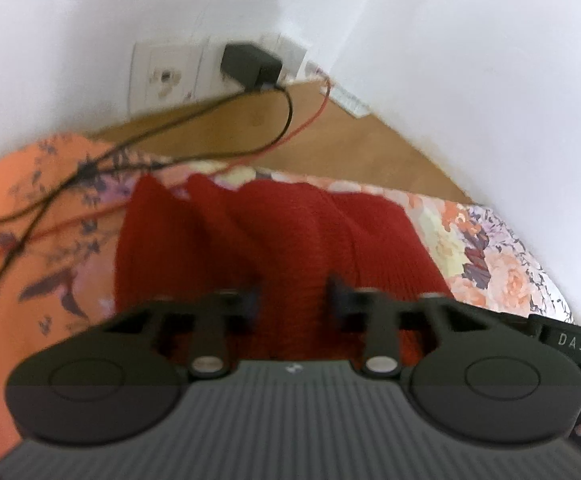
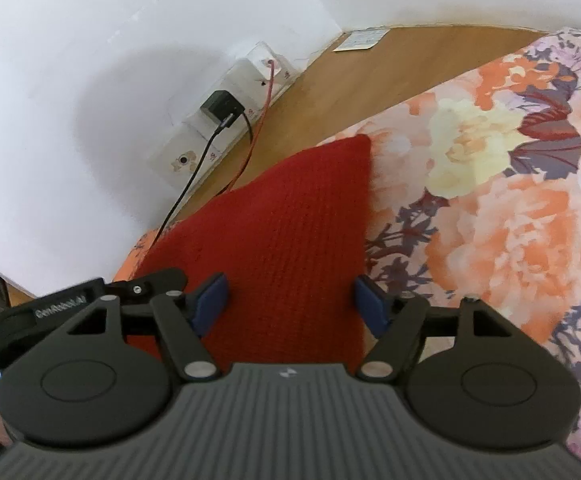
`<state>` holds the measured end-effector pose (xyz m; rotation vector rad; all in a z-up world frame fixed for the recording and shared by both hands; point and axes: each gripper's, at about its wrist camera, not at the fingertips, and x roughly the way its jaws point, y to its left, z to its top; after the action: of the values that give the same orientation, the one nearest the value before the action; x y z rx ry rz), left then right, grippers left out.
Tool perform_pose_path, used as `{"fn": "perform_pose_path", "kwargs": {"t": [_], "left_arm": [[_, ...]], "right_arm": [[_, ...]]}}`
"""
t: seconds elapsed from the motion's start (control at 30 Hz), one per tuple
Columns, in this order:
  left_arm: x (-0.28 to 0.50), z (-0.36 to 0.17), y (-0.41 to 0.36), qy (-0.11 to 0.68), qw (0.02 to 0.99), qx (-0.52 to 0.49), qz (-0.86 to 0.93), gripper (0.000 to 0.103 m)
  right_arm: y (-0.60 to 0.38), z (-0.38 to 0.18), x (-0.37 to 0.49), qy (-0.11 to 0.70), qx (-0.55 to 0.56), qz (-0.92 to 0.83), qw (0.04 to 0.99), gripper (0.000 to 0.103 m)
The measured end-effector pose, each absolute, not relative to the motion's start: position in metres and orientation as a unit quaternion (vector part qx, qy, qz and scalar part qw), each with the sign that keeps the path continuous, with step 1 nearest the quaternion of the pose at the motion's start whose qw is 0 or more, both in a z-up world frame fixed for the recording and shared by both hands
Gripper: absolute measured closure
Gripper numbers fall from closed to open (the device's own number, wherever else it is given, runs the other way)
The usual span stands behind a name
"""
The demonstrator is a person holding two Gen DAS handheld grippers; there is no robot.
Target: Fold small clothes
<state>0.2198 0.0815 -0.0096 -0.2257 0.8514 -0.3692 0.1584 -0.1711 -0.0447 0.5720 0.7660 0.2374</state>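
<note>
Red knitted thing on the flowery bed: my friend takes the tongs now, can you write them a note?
Left tongs: jaws narrow, red knit garment bunched between them; they look pinched on it, though the picture is blurry.
Right tongs: wide open over the garment's edge, pads clear of it.
The garment lies rumpled on the floral bedsheet, near the wall with the black charger.
Done: left side probably gripped.
Left: close the right tongs, then fold and flatten it.
</note>
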Motion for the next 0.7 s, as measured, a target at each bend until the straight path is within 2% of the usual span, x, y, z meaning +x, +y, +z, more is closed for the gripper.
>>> {"fn": "perform_pose_path", "kwargs": {"t": [0.3, 0.47, 0.7], "left_arm": [[0.202, 0.028, 0.132, 0.353, 0.906, -0.149, -0.182, 0.080], [0.196, 0.010, 0.159, 0.374, 0.901, -0.162, -0.149, 0.080], [0.189, -0.018, 0.185, 0.395, 0.892, -0.181, -0.125, 0.080]], "right_arm": [[-0.143, -0.015, 0.153, 0.341, 0.236, 0.169, 0.894, 0.025], [-0.101, 0.004, 0.152, 0.336, 0.188, 0.234, 0.893, 0.025], [-0.070, 0.000, 0.155, 0.353, 0.147, 0.259, 0.887, 0.025]]}}
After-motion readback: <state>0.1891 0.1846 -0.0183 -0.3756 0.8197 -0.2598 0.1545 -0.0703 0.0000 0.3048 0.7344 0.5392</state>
